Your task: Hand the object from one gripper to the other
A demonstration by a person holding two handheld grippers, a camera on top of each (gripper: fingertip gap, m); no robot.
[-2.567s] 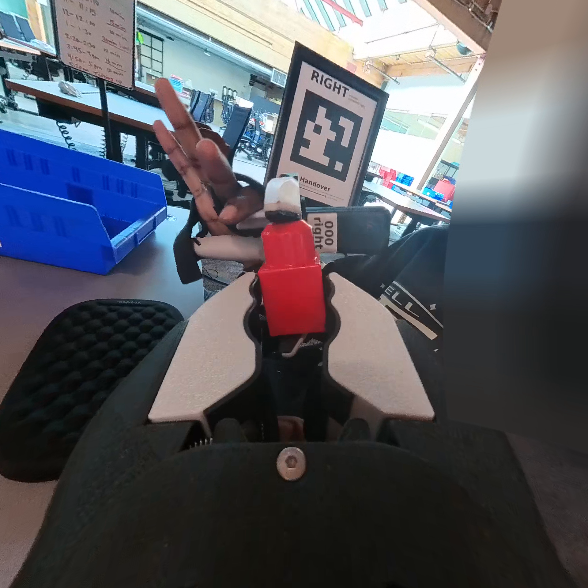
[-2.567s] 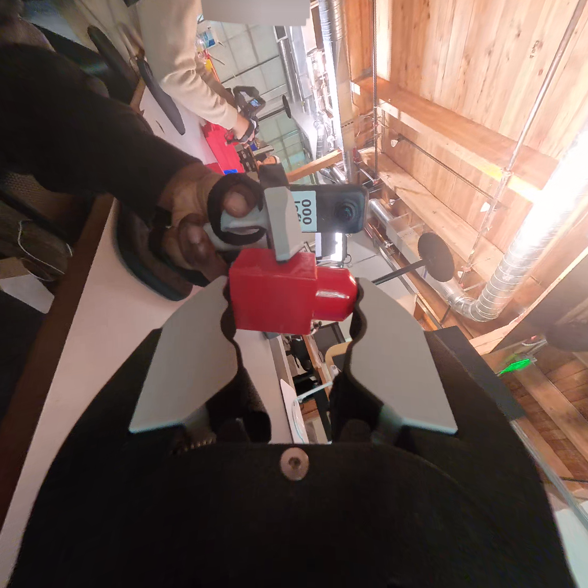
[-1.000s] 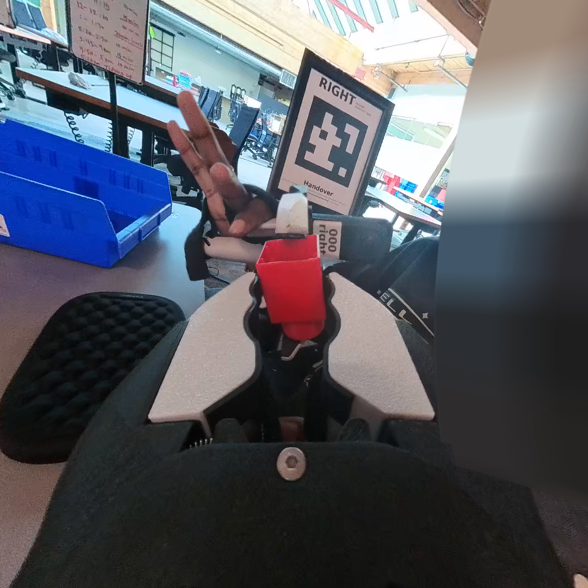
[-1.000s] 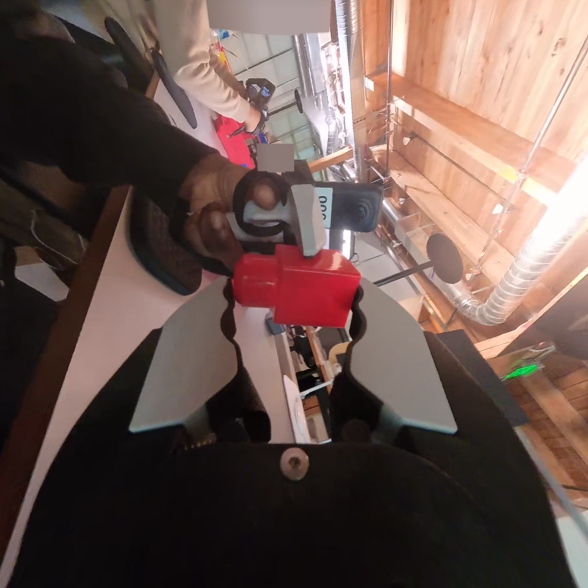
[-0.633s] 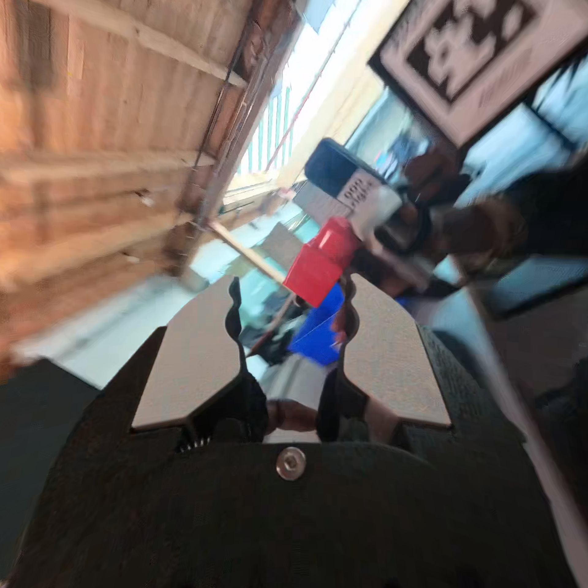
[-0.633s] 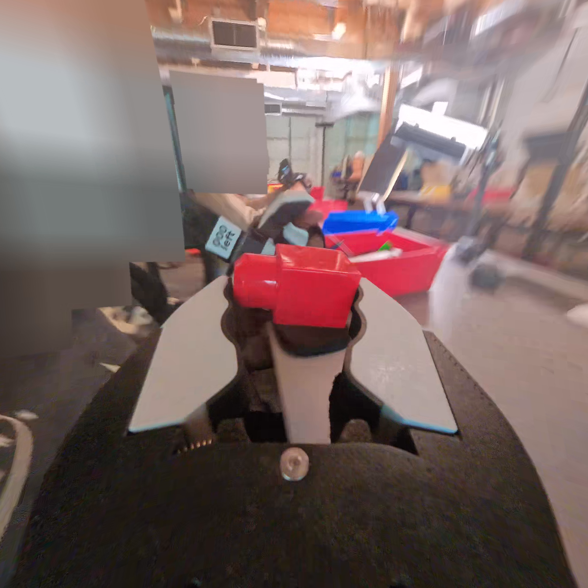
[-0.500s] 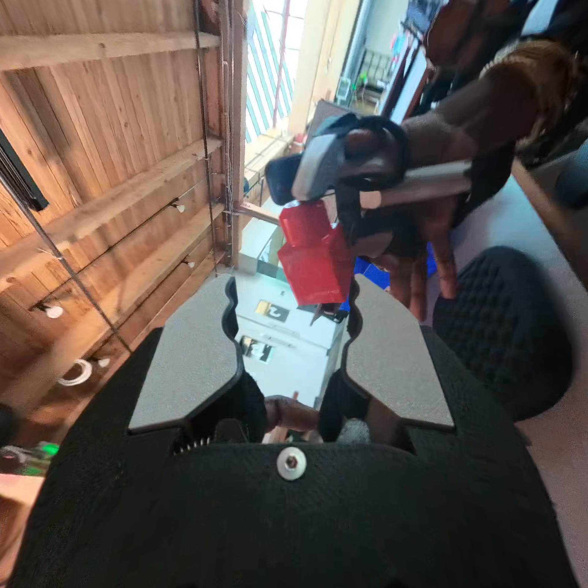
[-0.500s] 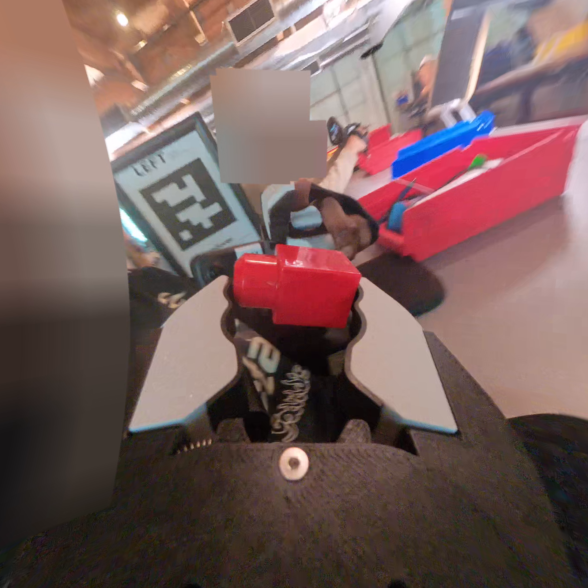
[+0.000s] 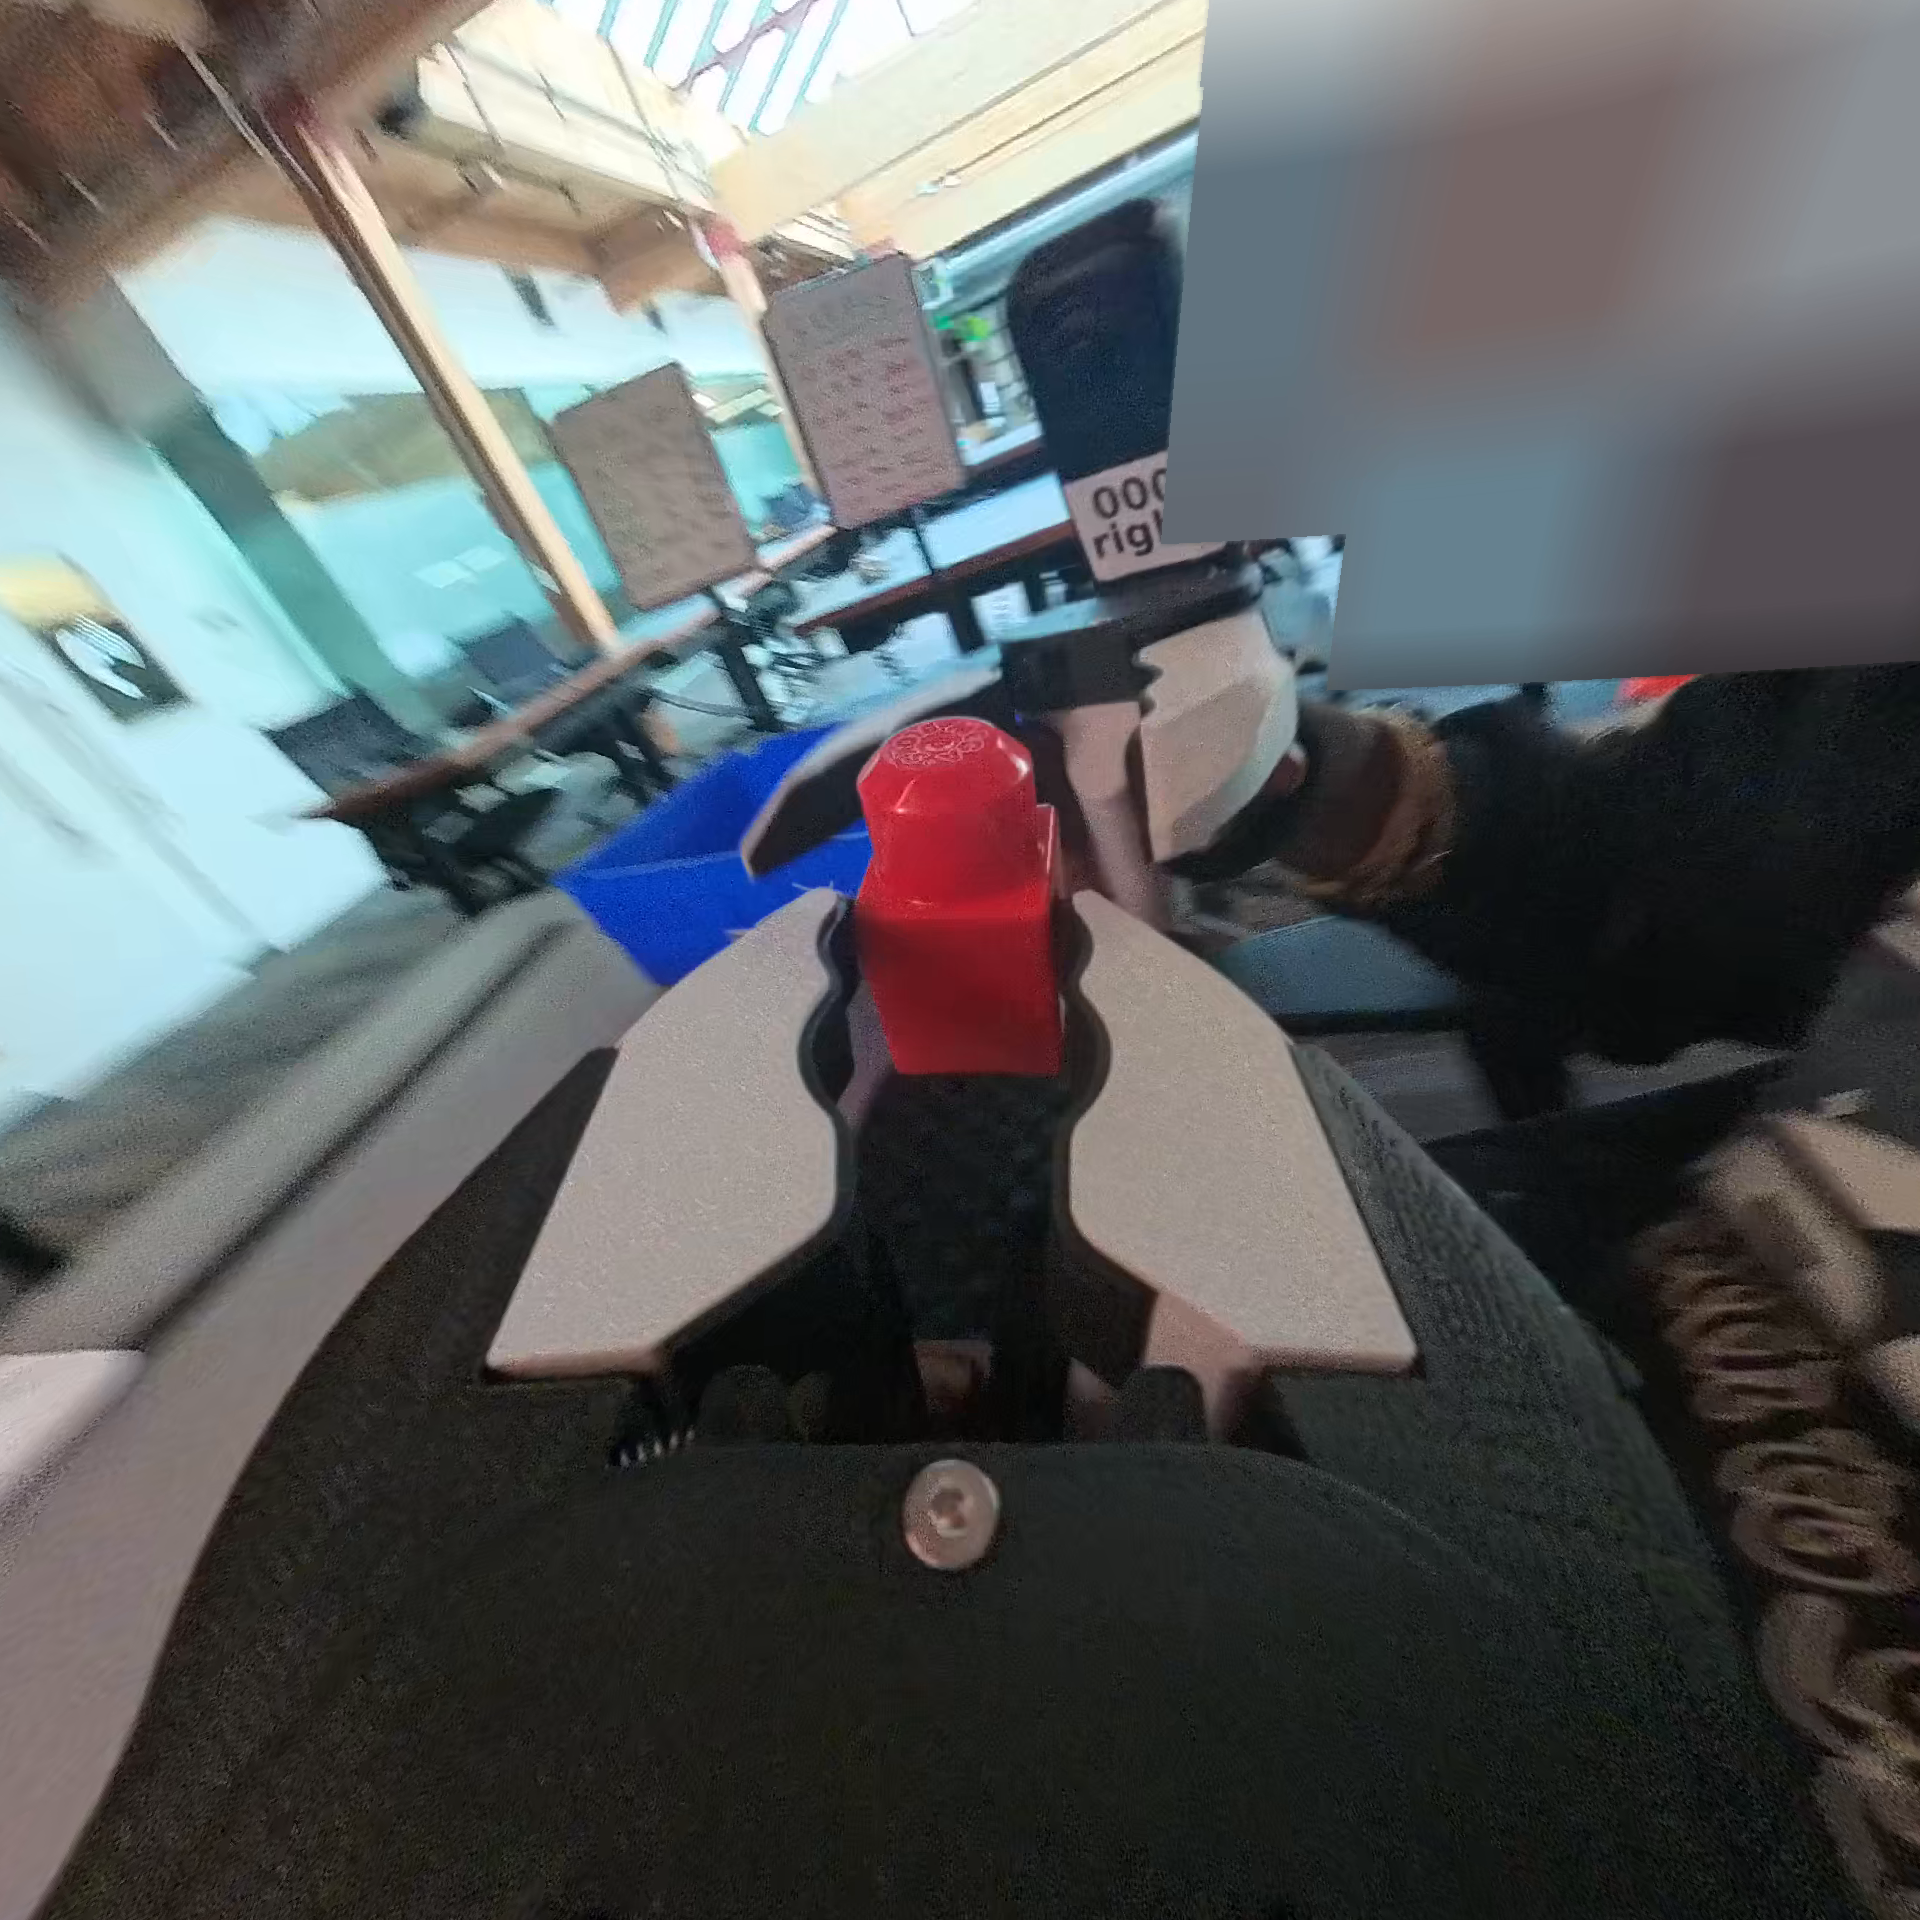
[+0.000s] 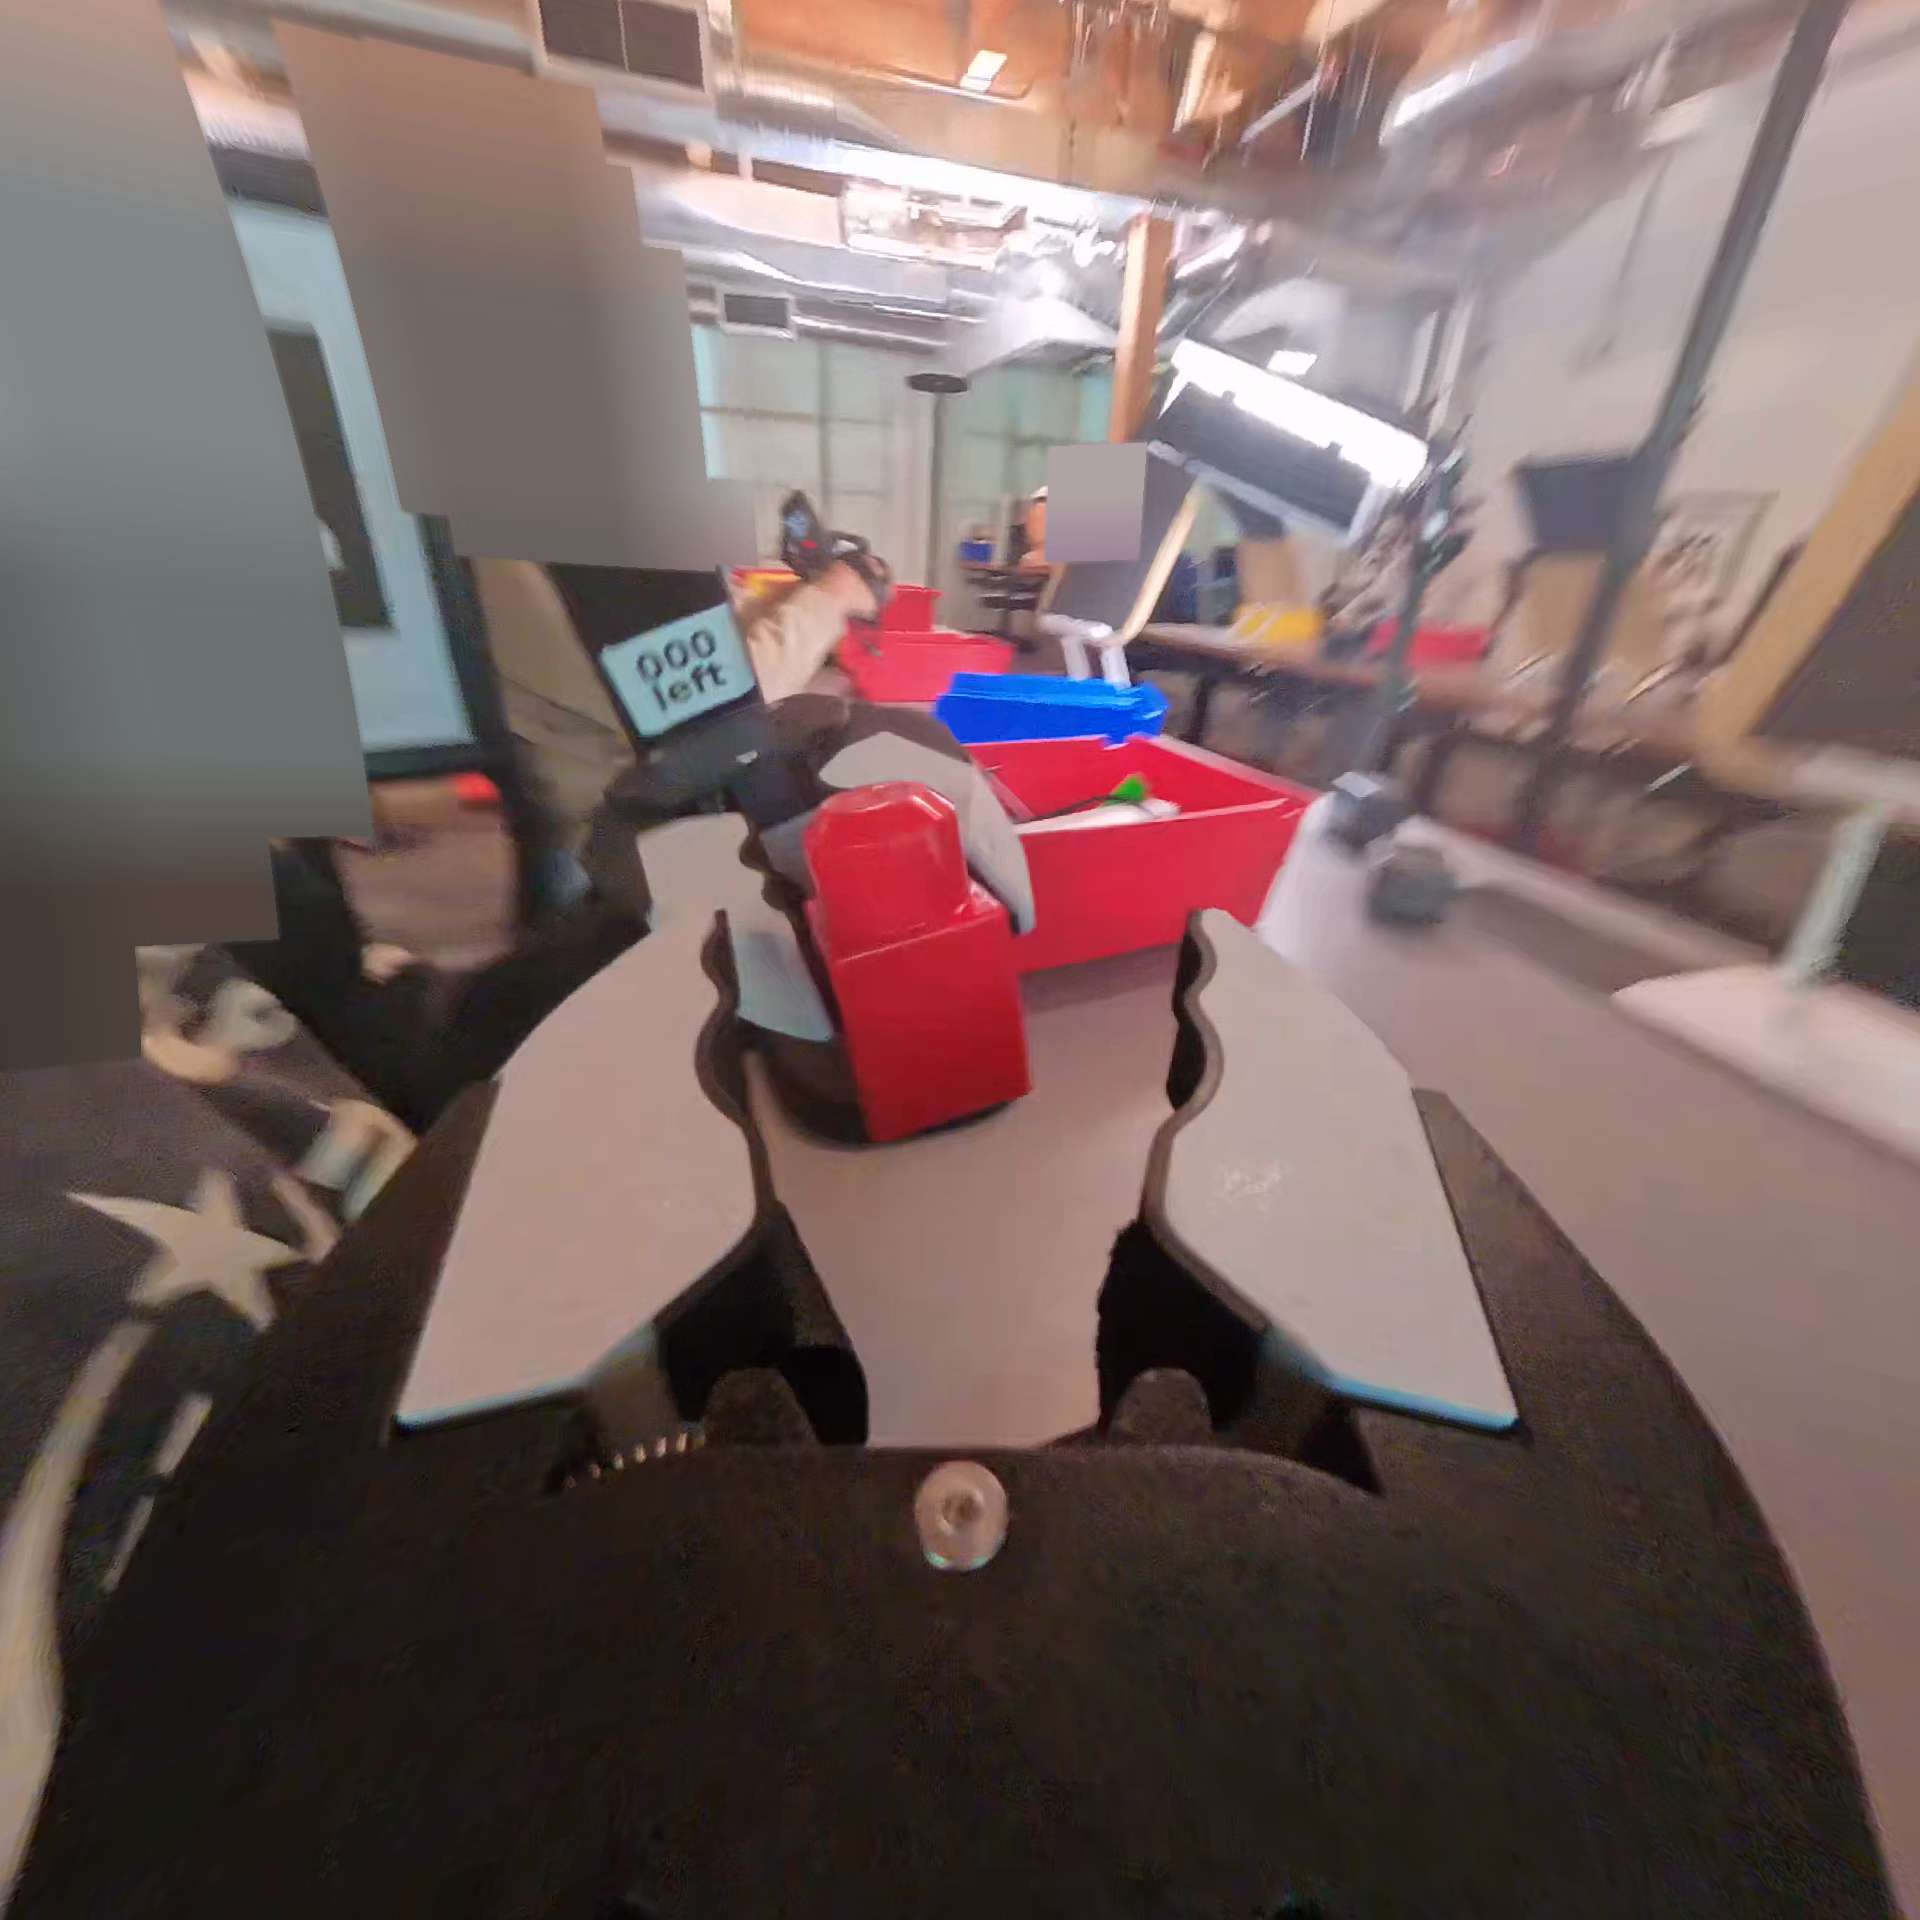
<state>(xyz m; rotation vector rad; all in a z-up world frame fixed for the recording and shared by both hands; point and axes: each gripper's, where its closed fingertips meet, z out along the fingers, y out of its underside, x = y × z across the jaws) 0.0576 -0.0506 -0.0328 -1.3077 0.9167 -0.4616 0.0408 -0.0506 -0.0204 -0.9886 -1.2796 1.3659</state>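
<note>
The red block [image 9: 961, 914] has changed hands in the last half second: it was clamped crosswise in the right gripper [image 10: 951, 997], and it now sits between the fingers of the left gripper [image 9: 956, 971], stud pointing up and away. The left gripper's two grey fingers [image 9: 727, 1122] press against the block's square body from either side, holding it clear of the table. The right gripper's fingers [image 10: 1309, 1174] stand spread wide with nothing between them; in the right wrist view the block appears just beyond the tips, gripped by the other tool. In the left wrist view the right gripper's fingers frame the block's stud from behind, close to it but not closed on it, with a dark sleeve [image 9: 1621, 862] trailing off to the right. Past the tools, a blue bin [image 9: 686, 883] rests on the grey table [image 9: 312, 1039] on the left side, and a red bin [image 10: 1143, 862] holding a green-tipped item lies ahead in the right wrist view, with a second blue bin [image 10: 1049, 707] behind it. Much of the background is motion-blurred
</note>
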